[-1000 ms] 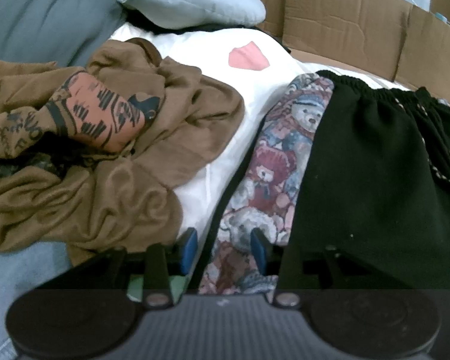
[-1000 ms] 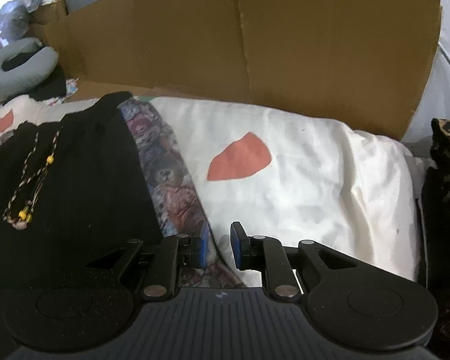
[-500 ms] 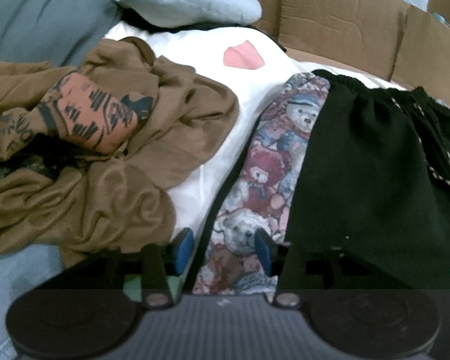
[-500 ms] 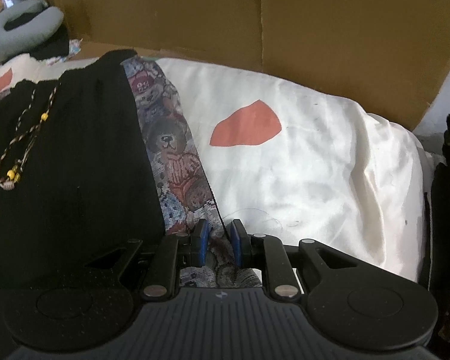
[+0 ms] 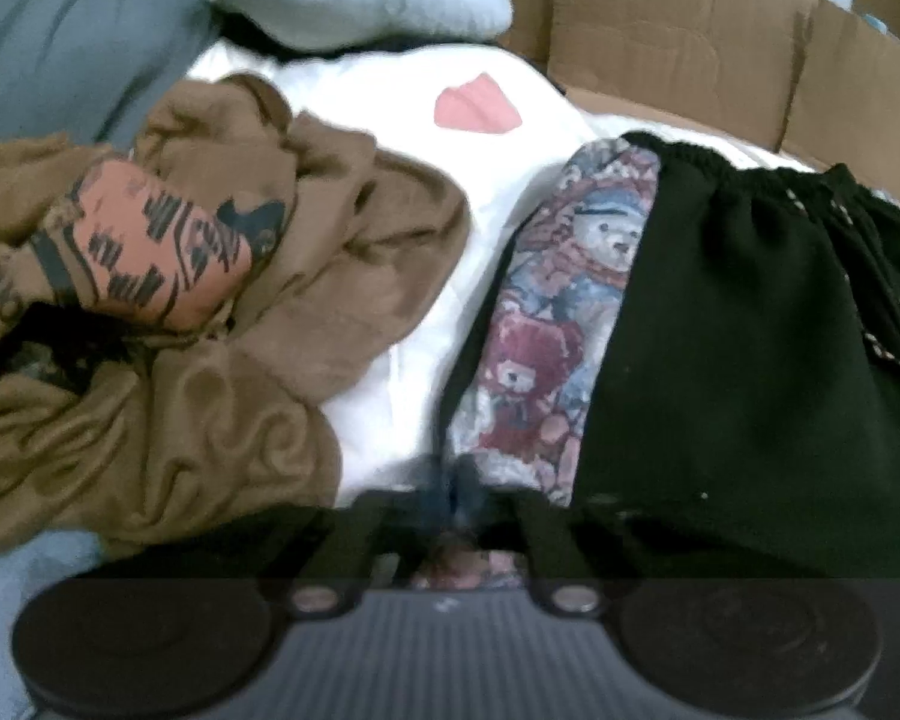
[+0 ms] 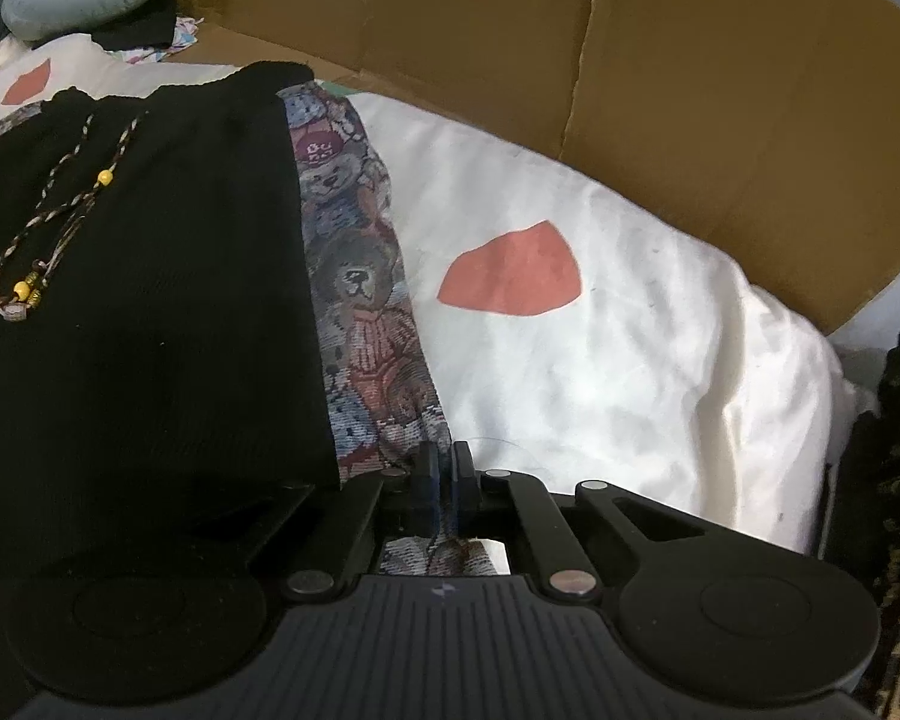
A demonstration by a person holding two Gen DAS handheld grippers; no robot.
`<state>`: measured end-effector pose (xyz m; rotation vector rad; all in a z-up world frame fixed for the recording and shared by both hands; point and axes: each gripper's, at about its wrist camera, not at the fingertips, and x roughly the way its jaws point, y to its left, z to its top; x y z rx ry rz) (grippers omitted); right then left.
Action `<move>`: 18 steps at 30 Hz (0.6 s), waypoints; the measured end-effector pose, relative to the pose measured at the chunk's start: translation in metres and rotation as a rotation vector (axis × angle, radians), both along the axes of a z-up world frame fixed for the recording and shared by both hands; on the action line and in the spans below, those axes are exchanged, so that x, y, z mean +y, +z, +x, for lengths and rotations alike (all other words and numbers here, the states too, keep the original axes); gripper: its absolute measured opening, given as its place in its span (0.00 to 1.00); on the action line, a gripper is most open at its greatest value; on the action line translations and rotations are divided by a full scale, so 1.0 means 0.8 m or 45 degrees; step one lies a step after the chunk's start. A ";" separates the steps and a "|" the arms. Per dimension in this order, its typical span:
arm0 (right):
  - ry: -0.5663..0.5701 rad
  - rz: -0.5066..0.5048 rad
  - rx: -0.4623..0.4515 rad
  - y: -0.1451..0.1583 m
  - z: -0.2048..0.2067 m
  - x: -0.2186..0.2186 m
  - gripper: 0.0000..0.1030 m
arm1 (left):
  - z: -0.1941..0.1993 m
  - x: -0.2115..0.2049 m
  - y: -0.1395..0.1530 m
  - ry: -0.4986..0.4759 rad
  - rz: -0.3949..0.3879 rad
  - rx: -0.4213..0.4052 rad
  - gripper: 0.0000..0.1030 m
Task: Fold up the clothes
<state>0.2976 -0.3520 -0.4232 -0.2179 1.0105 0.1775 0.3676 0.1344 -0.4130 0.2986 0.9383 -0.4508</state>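
A pair of black knit trousers with teddy-bear tapestry side panels [image 5: 738,324] is lying spread flat on a white quilt with coral patches [image 6: 600,348], waistband at the far end and a braided, beaded drawstring [image 6: 48,240] resting on the black front. Both sets of fingers have just been closing and are now clenched on the garment: the left gripper [image 5: 453,495] is pinching the near end of the left bear panel, its tips blurred but drawn together over the cloth, and the right gripper [image 6: 444,468] is gripping the near edge of the right bear panel, with fabric showing behind its shut pads.

By my reading, the step in hand is lifting these two edge holds to start a fold. To do it well, both hands should be rising together and level, so the fabric is coming up as one sheet rather than twisting. Each pinch should be catching all the layers, not only the top one; the pictures are not settling that. The left hand should be steering clear of the crumpled brown garment with an orange-and-black print [image 5: 168,324] lying just to the left, and the drawstring should be ending up inside the fold
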 end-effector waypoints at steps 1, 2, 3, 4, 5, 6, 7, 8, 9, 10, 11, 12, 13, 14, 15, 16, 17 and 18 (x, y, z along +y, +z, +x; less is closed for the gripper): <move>-0.007 -0.008 -0.006 0.002 0.000 -0.001 0.00 | 0.001 0.000 0.001 -0.005 0.005 -0.001 0.02; -0.012 -0.016 -0.009 0.004 0.001 -0.001 0.00 | 0.001 0.000 0.003 -0.011 0.022 -0.016 0.02; -0.015 -0.026 -0.009 0.006 0.003 -0.001 0.00 | 0.001 0.000 0.006 -0.009 0.035 -0.034 0.02; -0.015 -0.039 -0.011 0.008 0.004 0.000 0.00 | 0.002 0.001 0.009 0.001 0.041 -0.049 0.02; -0.018 -0.048 -0.016 0.010 0.006 -0.001 0.00 | 0.004 0.004 0.011 0.020 0.035 -0.054 0.02; -0.024 -0.055 -0.019 0.011 0.007 -0.001 0.00 | 0.006 0.006 0.012 0.034 0.031 -0.051 0.02; -0.030 -0.062 -0.018 0.011 0.008 -0.002 0.00 | 0.008 0.007 0.011 0.039 0.034 -0.047 0.02; -0.030 -0.072 -0.013 0.008 0.008 0.000 0.00 | 0.008 0.005 0.007 0.029 0.052 -0.043 0.02; -0.026 -0.087 -0.007 0.002 0.008 0.002 0.00 | 0.008 0.002 0.004 0.018 0.072 -0.044 0.02; -0.023 -0.101 -0.001 -0.003 0.008 0.004 0.01 | 0.009 0.000 0.003 0.021 0.079 -0.039 0.03; -0.019 -0.115 0.005 -0.008 0.009 0.007 0.01 | 0.011 -0.001 0.003 0.035 0.074 -0.024 0.03; -0.019 -0.123 0.009 -0.010 0.009 0.008 0.02 | 0.014 0.000 0.005 0.051 0.066 -0.008 0.06; -0.025 -0.118 0.007 -0.007 0.010 0.009 0.03 | 0.016 0.000 0.007 0.059 0.063 0.002 0.08; -0.031 -0.112 0.006 -0.004 0.011 0.009 0.04 | 0.016 -0.001 0.010 0.058 0.056 0.003 0.09; -0.032 -0.100 -0.002 0.001 0.011 0.009 0.04 | 0.016 -0.002 0.014 0.053 0.043 -0.006 0.14; -0.027 -0.080 -0.022 0.007 0.010 0.007 0.07 | 0.015 -0.002 0.018 0.047 0.027 -0.018 0.25; -0.029 -0.067 -0.041 0.013 0.010 0.006 0.07 | 0.015 -0.003 0.023 0.043 0.006 -0.036 0.32; -0.035 -0.053 -0.058 0.019 0.011 0.004 0.07 | 0.015 -0.004 0.027 0.042 -0.014 -0.056 0.44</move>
